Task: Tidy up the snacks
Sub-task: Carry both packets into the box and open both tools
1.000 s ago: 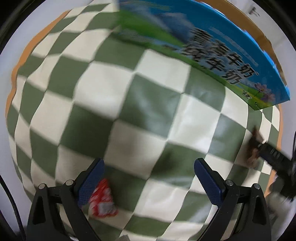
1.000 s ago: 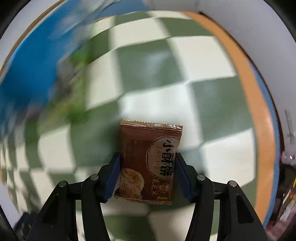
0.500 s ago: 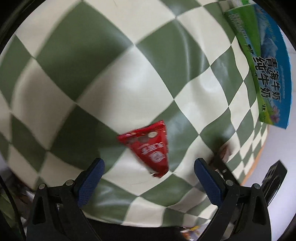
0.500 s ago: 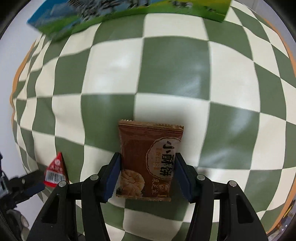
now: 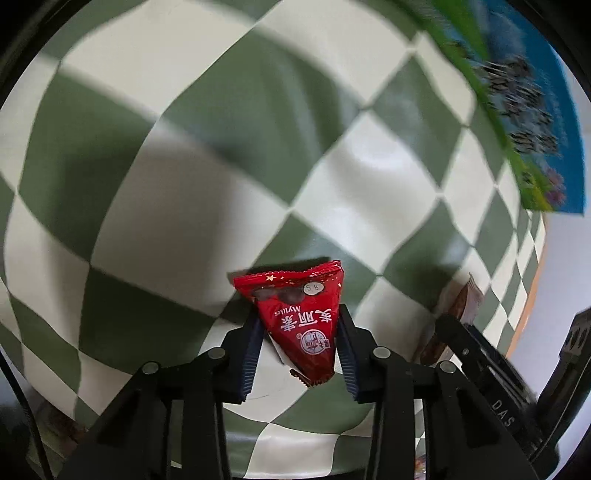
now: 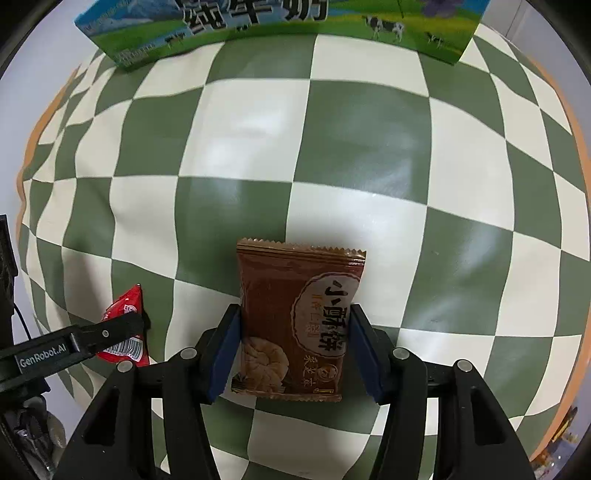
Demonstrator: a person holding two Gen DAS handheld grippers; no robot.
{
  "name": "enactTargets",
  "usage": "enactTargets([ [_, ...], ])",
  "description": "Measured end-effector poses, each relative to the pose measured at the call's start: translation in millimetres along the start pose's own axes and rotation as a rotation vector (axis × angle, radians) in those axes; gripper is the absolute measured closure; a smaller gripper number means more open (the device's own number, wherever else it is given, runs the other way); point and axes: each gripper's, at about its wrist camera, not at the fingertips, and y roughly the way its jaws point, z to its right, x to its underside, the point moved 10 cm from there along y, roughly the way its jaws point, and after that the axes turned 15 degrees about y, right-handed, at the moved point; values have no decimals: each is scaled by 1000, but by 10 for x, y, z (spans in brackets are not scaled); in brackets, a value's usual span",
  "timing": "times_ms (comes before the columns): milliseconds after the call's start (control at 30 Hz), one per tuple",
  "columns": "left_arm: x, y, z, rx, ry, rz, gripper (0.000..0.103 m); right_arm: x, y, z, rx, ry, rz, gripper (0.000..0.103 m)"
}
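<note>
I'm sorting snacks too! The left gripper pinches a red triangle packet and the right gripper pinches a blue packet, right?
Not quite. The right gripper pinches a brown packet, not a blue one; the right wrist view shows it. The left gripper does pinch the red triangle packet.

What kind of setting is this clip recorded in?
Probably a home table: a green-and-cream checked tablecloth, a milk carton box at its far edge, and small wrapped snacks, one red, one brown.
</note>
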Motion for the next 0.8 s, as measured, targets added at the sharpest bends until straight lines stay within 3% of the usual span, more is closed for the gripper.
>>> enactTargets([
  [133,-235,-415,394,0,123,77,68,-107,-253,-15,-54,21,31,44],
  [300,-763,-1119,1118,61,274,198,68,-457,-959,-98,-169,53,102,44],
  [467,-1573,-1695,1675,62,399,291,68,-1296,-1908,-283,-269,39,228,44],
  [600,-2276,-1712,1886,-8,450,286,68,-2094,-2309,-408,-265,8,302,44],
  [800,-2948,-1226,1832,-110,488,175,68,-2988,-1883,-520,-193,-2,241,44],
])
